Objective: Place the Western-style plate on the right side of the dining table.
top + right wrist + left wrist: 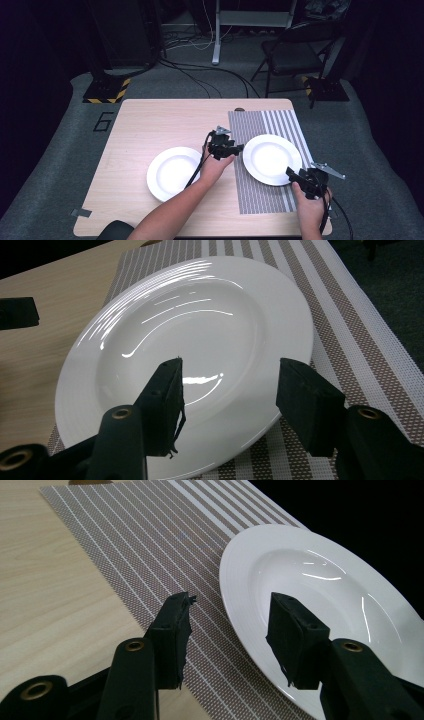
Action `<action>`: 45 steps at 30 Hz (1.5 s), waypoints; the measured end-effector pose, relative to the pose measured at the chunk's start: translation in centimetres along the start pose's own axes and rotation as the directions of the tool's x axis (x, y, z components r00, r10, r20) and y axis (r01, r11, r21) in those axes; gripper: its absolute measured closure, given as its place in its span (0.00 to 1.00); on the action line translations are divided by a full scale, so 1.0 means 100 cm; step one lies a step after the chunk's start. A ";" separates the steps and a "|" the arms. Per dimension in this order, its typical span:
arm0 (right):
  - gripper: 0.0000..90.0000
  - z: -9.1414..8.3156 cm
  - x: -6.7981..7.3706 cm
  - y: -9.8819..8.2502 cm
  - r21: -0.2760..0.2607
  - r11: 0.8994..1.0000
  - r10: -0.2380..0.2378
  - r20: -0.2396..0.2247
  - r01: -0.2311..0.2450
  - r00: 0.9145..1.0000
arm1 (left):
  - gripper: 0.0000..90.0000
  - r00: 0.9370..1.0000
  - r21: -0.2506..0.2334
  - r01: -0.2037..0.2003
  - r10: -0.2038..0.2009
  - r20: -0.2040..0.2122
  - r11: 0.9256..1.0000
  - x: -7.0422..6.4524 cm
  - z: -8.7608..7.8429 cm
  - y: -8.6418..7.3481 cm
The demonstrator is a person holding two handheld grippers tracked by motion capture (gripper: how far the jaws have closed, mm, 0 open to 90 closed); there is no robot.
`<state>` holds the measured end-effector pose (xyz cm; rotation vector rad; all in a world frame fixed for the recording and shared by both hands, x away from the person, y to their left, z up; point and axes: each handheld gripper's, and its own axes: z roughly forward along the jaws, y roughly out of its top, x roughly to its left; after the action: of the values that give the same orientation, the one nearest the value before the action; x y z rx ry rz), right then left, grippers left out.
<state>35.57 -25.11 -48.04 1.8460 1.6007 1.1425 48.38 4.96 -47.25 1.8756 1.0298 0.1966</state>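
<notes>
A white plate lies on a striped placemat at the right of the table. My left gripper hovers at the plate's left rim. In the left gripper view its jaws stand open, one over the placemat and one over the plate, pressing on nothing. My right gripper is at the plate's near right rim. In the right gripper view it is open above the plate, apart from it. A second white plate sits on bare wood to the left.
The wooden table has free room at its far left. The placemat reaches close to the table's right edge. One black jaw of the left gripper shows beyond the plate. A folding chair and cables lie past the table.
</notes>
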 end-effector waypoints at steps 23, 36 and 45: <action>0.50 -0.007 0.052 0.006 0.049 0.984 -0.164 -0.138 0.172 0.977 | 0.56 0.998 -0.024 -0.052 0.052 -0.029 0.998 0.034 -0.090 -0.001; 0.47 -0.003 0.090 0.013 0.053 0.966 -0.234 -0.251 0.255 0.939 | 0.56 0.992 -0.081 0.014 -0.024 -0.121 0.997 0.069 -0.153 -0.020; 0.47 0.006 0.112 0.011 0.050 0.955 -0.264 -0.316 0.293 0.911 | 0.54 0.981 -0.092 0.045 -0.061 -0.185 0.995 0.087 -0.196 -0.044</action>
<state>36.53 -14.57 -44.23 1.4801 2.0495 1.2838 41.10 25.14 -42.69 1.7734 1.1790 0.3875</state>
